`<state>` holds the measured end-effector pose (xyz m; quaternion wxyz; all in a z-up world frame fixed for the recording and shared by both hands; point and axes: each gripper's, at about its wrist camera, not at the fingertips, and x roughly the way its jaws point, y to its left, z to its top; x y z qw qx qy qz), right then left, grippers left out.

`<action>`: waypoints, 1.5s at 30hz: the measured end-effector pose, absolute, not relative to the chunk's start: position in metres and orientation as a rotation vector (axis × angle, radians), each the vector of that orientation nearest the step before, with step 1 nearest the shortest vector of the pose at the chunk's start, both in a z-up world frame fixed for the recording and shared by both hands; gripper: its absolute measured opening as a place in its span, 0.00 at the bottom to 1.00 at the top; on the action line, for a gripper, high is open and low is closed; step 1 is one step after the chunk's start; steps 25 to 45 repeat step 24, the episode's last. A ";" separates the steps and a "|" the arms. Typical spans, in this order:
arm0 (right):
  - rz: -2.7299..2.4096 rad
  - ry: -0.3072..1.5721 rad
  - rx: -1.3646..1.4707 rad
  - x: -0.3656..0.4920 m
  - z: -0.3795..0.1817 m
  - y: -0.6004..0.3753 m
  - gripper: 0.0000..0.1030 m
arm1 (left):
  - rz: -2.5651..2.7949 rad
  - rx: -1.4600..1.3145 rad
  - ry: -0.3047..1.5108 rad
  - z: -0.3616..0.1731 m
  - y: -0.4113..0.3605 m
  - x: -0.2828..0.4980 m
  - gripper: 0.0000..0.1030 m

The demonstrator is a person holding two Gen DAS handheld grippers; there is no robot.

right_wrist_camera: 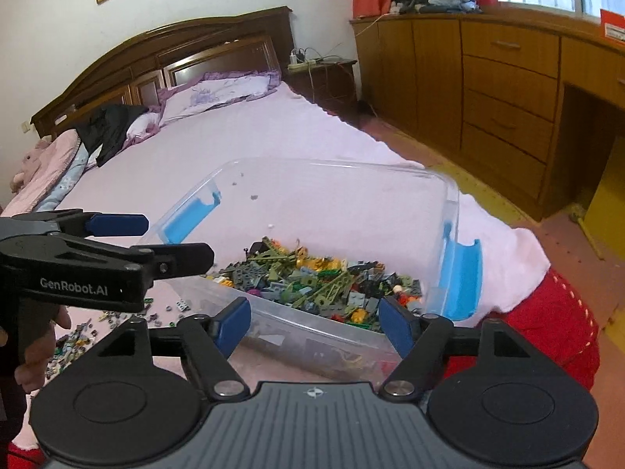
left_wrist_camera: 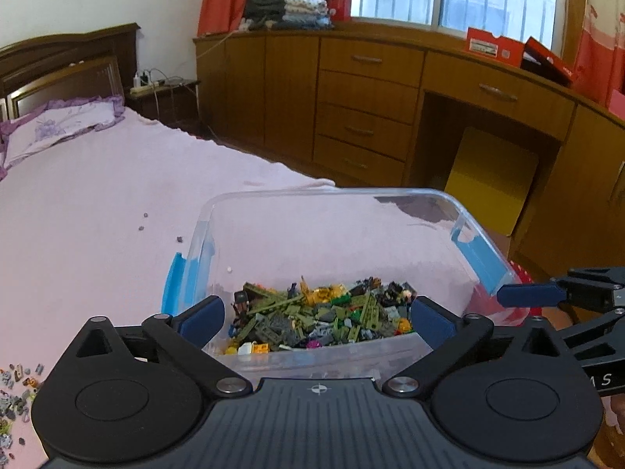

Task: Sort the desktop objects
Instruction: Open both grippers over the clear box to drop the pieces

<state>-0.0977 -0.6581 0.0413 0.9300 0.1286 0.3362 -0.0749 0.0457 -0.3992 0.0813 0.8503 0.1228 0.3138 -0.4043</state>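
Observation:
A clear plastic bin (left_wrist_camera: 332,192) (right_wrist_camera: 332,162) with blue handles sits on the pink bed, near its corner. A heap of small toy bricks (left_wrist_camera: 324,312) (right_wrist_camera: 312,277) in green, grey and orange lies in its near end. My left gripper (left_wrist_camera: 318,318) (right_wrist_camera: 179,240) stands wide open over the bin's near left corner, with nothing between its fingers. My right gripper (right_wrist_camera: 316,324) is open too, just in front of the bin's near wall and holding nothing. One of its blue pads (left_wrist_camera: 527,296) shows at the right of the left wrist view. More loose bricks (left_wrist_camera: 15,391) (right_wrist_camera: 78,336) lie scattered on the sheet left of the bin.
A person's hand (right_wrist_camera: 39,351) grips the left tool's handle. A few stray bits (left_wrist_camera: 142,222) dot the sheet beyond the bin. Pillows (right_wrist_camera: 218,95) and a wooden headboard (right_wrist_camera: 164,47) lie farther back. Wooden drawers (left_wrist_camera: 363,117) and a yellow panel (left_wrist_camera: 492,179) stand across the floor.

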 end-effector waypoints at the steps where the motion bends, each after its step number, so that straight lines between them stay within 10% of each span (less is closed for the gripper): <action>1: -0.152 0.691 0.255 -0.098 0.042 -0.655 0.74 | -0.850 0.263 0.669 0.080 -0.399 0.045 1.00; 45: -0.127 0.878 0.266 -0.100 0.037 -0.636 0.81 | -0.856 0.364 0.686 0.065 -0.411 0.039 1.00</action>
